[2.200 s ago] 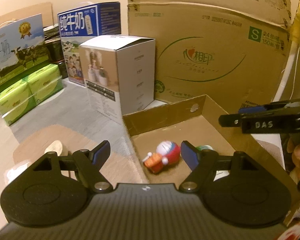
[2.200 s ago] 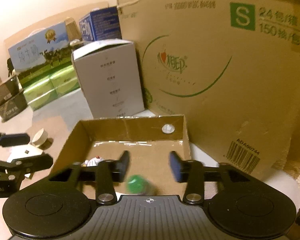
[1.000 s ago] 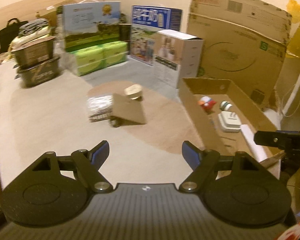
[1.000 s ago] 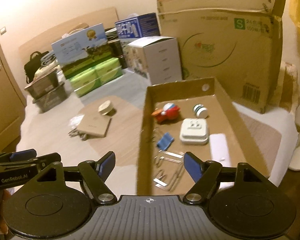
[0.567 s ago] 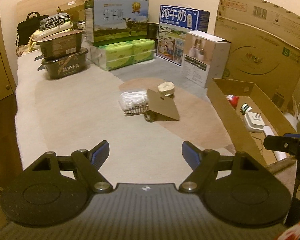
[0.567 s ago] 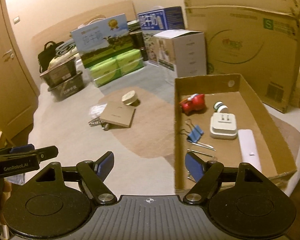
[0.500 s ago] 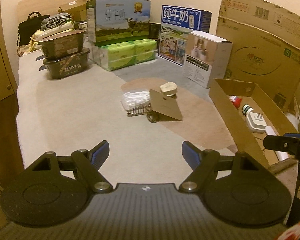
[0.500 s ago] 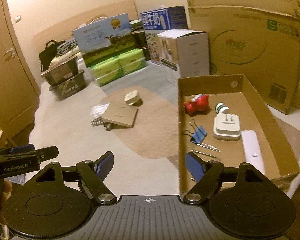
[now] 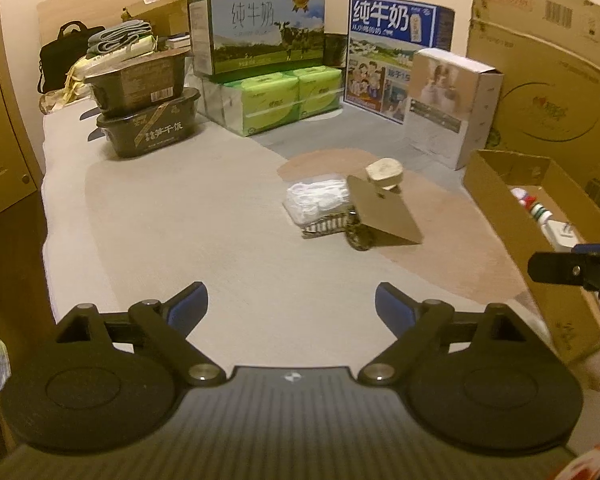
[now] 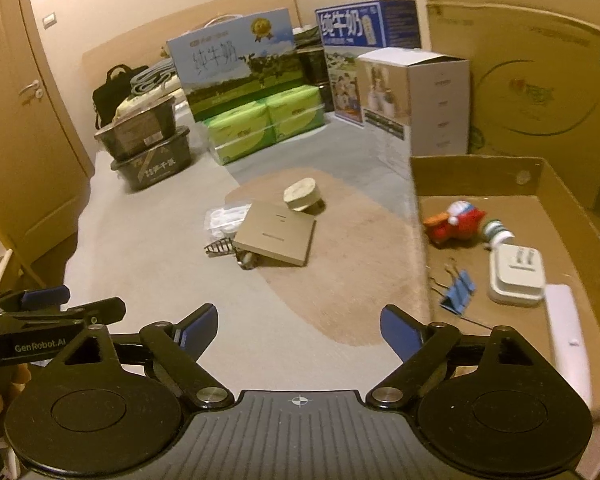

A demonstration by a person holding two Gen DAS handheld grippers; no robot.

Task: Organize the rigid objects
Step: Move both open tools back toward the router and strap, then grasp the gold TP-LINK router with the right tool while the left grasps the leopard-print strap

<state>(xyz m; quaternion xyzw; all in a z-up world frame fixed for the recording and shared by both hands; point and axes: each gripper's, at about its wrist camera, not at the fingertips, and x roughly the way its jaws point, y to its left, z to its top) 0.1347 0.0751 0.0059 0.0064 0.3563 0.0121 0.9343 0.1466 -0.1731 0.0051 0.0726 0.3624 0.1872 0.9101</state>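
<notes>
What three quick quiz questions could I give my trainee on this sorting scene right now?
1. True or false: the red toy figure lies inside the open cardboard tray.
2. Which item lies on the mat outside the tray? A) blue binder clip B) flat tan box C) white plug adapter
3. Fill in: the round cream case sits just ____ the flat tan box, seen from the right wrist.

Key: 1 true. 2 B. 3 behind. Note for marking: the left gripper and the right gripper hold nothing, and their jaws are opening.
</notes>
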